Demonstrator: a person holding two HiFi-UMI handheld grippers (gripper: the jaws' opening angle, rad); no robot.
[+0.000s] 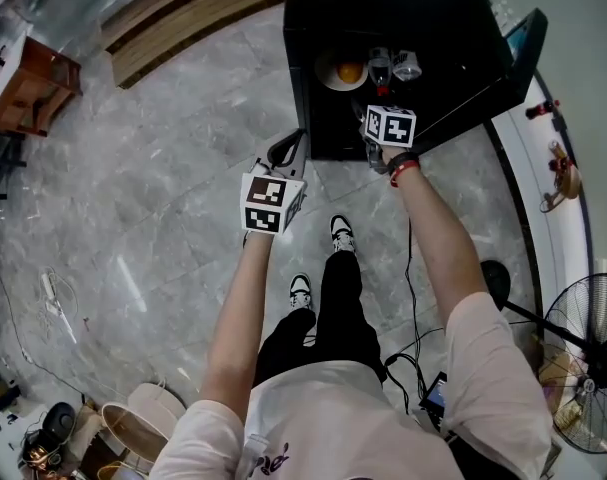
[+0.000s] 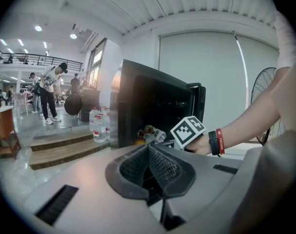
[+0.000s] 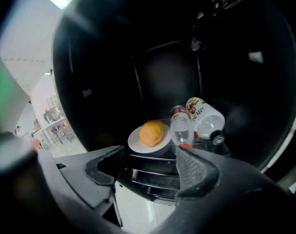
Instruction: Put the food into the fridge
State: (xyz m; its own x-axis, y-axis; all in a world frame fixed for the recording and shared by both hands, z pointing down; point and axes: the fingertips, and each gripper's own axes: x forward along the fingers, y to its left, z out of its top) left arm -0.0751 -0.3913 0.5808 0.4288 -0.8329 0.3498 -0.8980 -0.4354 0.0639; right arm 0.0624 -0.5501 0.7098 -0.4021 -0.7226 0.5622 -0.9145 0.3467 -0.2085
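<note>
Right gripper [image 3: 150,162] holds its jaws wide apart with nothing between them, at the open front of the fridge [image 3: 167,77]. Straight ahead of it, inside, a white plate [image 3: 136,144] carries the round orange food [image 3: 151,132]. Just right of the plate are a clear bottle [image 3: 180,126] and a labelled bottle [image 3: 205,116]. Left gripper [image 2: 148,152], further back from the fridge, has its jaws pressed together and empty.

I work in a big open hall, more a studio or workshop than a home. It has a grey stone floor [image 1: 153,208], broad wooden steps [image 1: 173,18] and a railed gallery [image 2: 45,60] under a high ceiling. People [image 2: 51,94] stand about. There are water bottles [image 2: 98,126], a standing fan [image 1: 595,363] and loose cables [image 1: 408,353], and a black fridge [image 1: 383,18] stands straight on the floor.
</note>
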